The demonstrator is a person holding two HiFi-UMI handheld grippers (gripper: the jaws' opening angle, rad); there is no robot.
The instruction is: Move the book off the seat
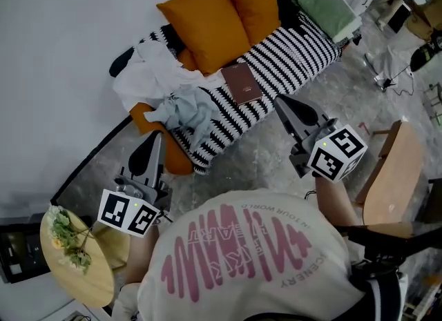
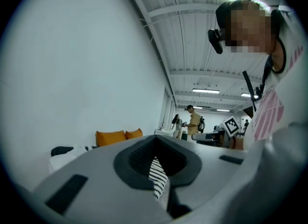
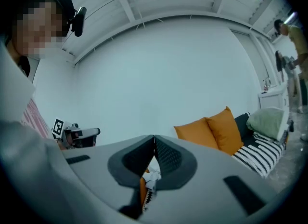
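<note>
A brown book [image 1: 242, 83] lies flat on the black-and-white striped seat [image 1: 290, 54] of a low sofa, just in front of the orange cushions. My right gripper [image 1: 280, 100] is shut and empty; it points at the sofa's front edge, a little right of and below the book. My left gripper [image 1: 153, 139] is also shut with nothing in it and hangs lower left, near the sofa's end. In the left gripper view [image 2: 155, 138] and the right gripper view [image 3: 154, 138] the jaw tips meet; the book does not show in either.
Two orange cushions [image 1: 207, 23] and a green pillow [image 1: 323, 7] lean at the sofa's back. White cloth [image 1: 155, 74] and a pale blue garment [image 1: 186, 112] lie left of the book. A round wooden table with flowers [image 1: 69, 250] stands lower left, a wooden chair [image 1: 390, 174] at right.
</note>
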